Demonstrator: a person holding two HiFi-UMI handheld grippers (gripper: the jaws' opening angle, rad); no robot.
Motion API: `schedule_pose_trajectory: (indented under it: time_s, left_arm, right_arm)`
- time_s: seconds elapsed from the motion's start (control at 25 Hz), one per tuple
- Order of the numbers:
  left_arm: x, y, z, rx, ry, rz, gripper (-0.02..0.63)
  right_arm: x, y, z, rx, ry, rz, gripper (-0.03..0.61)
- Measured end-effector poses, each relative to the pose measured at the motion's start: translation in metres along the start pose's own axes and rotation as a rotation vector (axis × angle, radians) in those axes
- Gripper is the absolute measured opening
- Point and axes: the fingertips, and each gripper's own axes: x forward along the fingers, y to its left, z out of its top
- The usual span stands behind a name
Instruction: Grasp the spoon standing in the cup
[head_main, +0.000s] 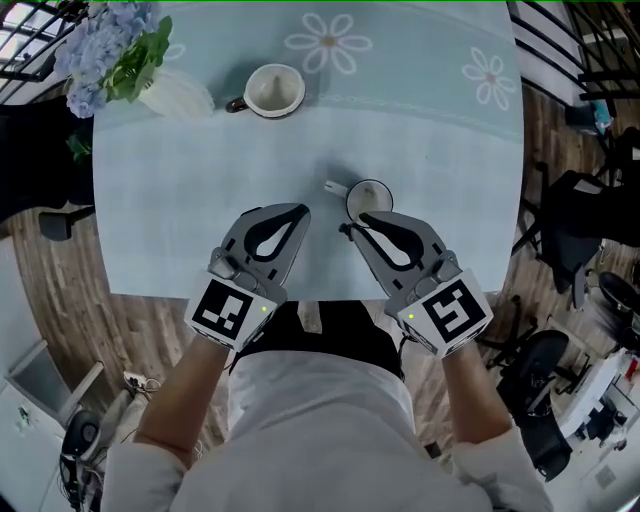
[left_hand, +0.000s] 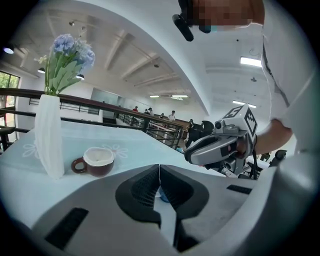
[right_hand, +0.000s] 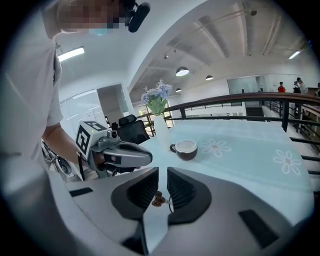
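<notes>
Blue daisy tablecloth (head_main: 180, 200), wooden floor (head_main: 150, 330), railings (right_hand: 240, 98), left claw (left_hand: 160, 168) closed, right claw (right_hand: 162, 172) slightly parted by cup (head_main: 369, 195)

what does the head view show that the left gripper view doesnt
Only the head view: the spoon standing in the near cup, and the floor. Only the left gripper view: the ceiling with its lights. Both: the vase, the far cup, the table and the right gripper.
</notes>
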Motion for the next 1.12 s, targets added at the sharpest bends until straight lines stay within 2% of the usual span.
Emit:
schedule_pose_trajectory:
  time_s: [0.16, 0.4, 0.6, 0.92, 1.12]
  left_arm:
    - [-0.001, 0.003, -0.009, -0.008, 0.003, 0.012, 0.020]
    - [-0.002, 0.004, -0.019, -0.030, 0.003, 0.025, 0.020]
    - [-0.004, 0.006, -0.026, -0.043, 0.005, 0.033, 0.020]
    - [-0.009, 0.009, -0.032, -0.052, 0.009, 0.049, 0.020]
    - [-0.010, 0.007, -0.034, -0.049, 0.010, 0.048, 0.020]
  right_arm:
    - [0.008, 0.006, -0.005, -0.107, 0.016, 0.025, 0.100]
    - [0.015, 0.012, -0.023, -0.227, 0.111, 0.028, 0.138]
    - [0.021, 0.015, -0.035, -0.278, 0.161, 0.011, 0.150]
    - [0.029, 0.015, -0.052, -0.432, 0.197, -0.075, 0.155]
    - [0.031, 0.009, -0.057, -0.458, 0.206, -0.116, 0.147]
